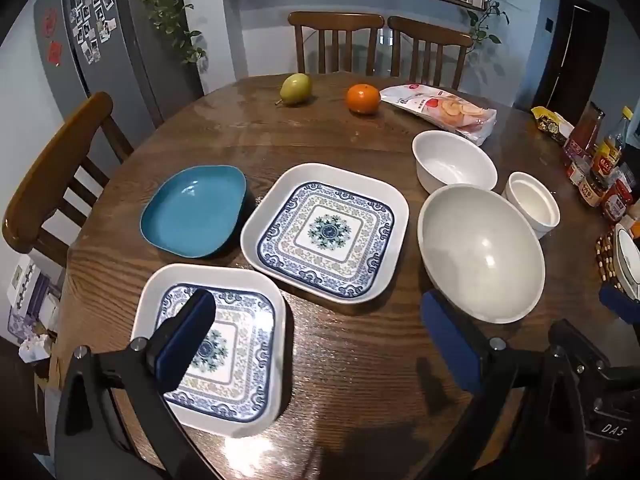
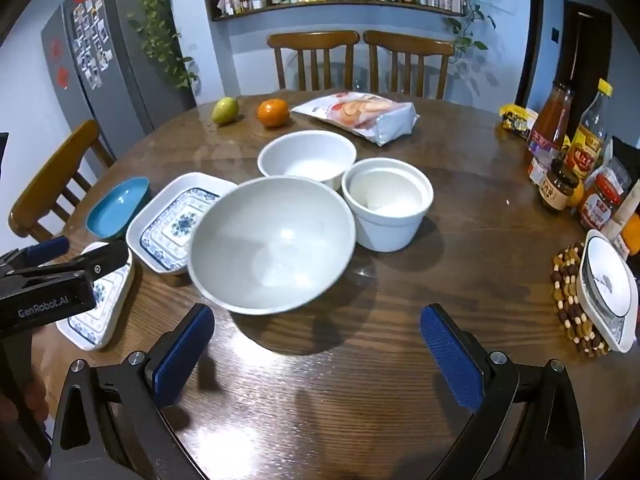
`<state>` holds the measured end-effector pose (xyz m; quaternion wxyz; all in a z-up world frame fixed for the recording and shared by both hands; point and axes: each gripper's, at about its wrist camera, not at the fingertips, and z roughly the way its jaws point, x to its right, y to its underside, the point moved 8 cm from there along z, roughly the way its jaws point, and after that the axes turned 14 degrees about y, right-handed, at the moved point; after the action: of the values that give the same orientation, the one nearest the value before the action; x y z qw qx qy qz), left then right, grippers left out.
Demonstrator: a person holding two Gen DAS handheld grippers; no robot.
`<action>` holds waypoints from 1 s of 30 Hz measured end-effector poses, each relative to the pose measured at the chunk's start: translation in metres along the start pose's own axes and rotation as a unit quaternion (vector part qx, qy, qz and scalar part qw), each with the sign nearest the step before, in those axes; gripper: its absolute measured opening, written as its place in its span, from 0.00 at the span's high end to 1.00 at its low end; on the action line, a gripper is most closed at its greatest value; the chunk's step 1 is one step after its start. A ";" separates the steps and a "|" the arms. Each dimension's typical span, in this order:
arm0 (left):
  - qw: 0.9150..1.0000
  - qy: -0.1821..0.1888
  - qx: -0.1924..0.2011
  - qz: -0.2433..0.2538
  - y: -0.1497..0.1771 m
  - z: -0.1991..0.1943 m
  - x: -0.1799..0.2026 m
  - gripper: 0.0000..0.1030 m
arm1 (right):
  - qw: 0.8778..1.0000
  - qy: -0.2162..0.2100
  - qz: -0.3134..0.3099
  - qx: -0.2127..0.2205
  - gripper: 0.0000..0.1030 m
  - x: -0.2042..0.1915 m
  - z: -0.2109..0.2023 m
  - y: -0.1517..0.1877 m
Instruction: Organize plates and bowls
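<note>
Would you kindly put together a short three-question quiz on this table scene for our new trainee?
1. True or false: the teal rounded dish is stacked on one of the two blue-patterned square white plates.
2. Which stands nearest the orange fruit? A) the yellow-green pear B) the large grey-white round bowl C) the small white straight-sided pot
3. Fill in: the left gripper and the right gripper both hover with jaws ____ and hold nothing.

Key
1. False: it sits alone on the round wooden table, beside them.
2. A
3. open
</note>
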<state>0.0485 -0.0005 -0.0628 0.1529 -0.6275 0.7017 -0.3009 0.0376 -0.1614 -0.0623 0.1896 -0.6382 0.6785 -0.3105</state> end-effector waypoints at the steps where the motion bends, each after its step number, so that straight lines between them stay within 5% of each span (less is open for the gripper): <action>1: 1.000 -0.002 0.000 0.002 0.000 0.000 0.000 0.01 | 1.000 0.002 -0.001 0.001 0.00 -0.002 0.000 0.001; 10: 0.999 0.031 0.003 0.029 0.000 -0.009 -0.012 0.01 | 1.000 -0.006 0.009 -0.004 0.00 -0.018 -0.017 -0.009; 30: 0.999 0.025 0.007 0.046 0.001 -0.031 -0.026 0.01 | 1.000 -0.002 0.014 0.013 0.00 -0.050 -0.034 -0.003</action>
<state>0.0336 0.0322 -0.0440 0.1534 -0.5861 0.7312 -0.3135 0.0231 -0.1059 -0.0424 0.2036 -0.6266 0.6830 -0.3153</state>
